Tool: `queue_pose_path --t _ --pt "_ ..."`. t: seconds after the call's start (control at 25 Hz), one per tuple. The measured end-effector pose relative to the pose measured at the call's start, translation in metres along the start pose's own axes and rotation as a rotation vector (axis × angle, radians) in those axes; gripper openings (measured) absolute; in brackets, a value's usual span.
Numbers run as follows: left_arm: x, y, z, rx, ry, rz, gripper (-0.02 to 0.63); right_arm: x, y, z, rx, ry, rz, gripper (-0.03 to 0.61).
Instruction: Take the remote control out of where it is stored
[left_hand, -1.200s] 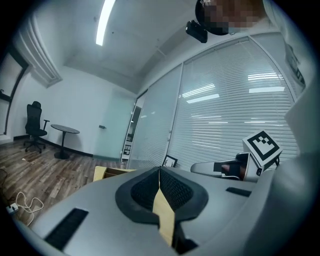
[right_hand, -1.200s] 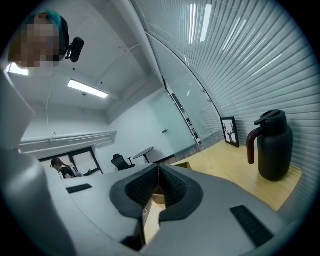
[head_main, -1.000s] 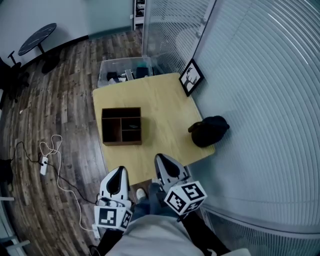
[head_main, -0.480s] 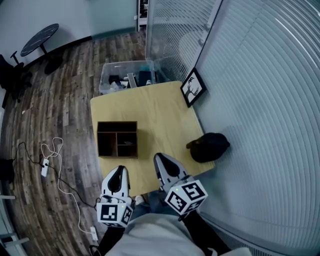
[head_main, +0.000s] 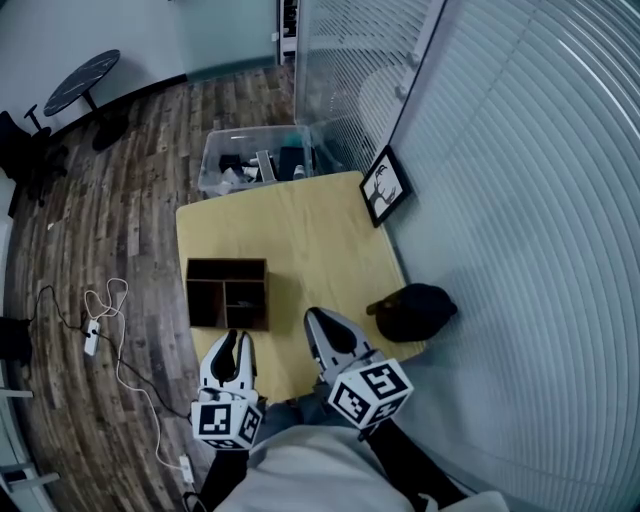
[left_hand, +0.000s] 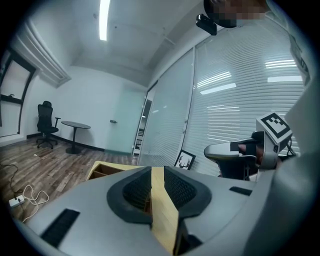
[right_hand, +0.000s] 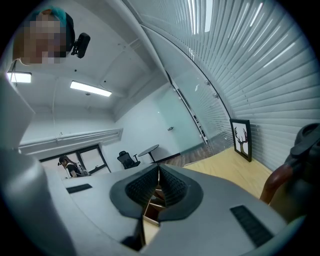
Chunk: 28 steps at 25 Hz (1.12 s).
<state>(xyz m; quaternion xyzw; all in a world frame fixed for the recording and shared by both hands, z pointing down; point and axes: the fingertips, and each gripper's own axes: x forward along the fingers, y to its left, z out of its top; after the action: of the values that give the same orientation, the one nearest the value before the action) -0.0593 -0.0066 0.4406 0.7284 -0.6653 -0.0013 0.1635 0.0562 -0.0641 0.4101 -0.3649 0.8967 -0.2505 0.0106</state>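
Observation:
A dark wooden organizer box (head_main: 227, 293) with several open compartments stands on the left part of the light wood table (head_main: 300, 235). I cannot make out a remote control inside it. My left gripper (head_main: 232, 343) hovers at the table's near edge, just short of the box. Its jaws are opening, with a narrow gap and nothing between them (left_hand: 157, 171). My right gripper (head_main: 316, 322) is held over the near edge to the right of the box, its fingertips together and empty (right_hand: 159, 169). The box (right_hand: 151, 199) shows below the right jaws.
A black cap-like object (head_main: 415, 310) lies at the table's right near corner. A framed deer picture (head_main: 385, 187) leans against the blinds at the far right. A clear plastic bin (head_main: 255, 160) of items sits on the floor beyond the table. Cables (head_main: 105, 320) trail at left.
The table and the box have come nearer to the grippers in the head view. Both grippers keep about the same place in the picture.

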Motion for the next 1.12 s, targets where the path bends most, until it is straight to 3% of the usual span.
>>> queue_pose_path --t 1.12 --pt "0.064 0.029 -0.027 0.124 0.133 -0.073 0.241 0.033 -0.014 0.002 0.016 -0.010 -0.105 0.005"
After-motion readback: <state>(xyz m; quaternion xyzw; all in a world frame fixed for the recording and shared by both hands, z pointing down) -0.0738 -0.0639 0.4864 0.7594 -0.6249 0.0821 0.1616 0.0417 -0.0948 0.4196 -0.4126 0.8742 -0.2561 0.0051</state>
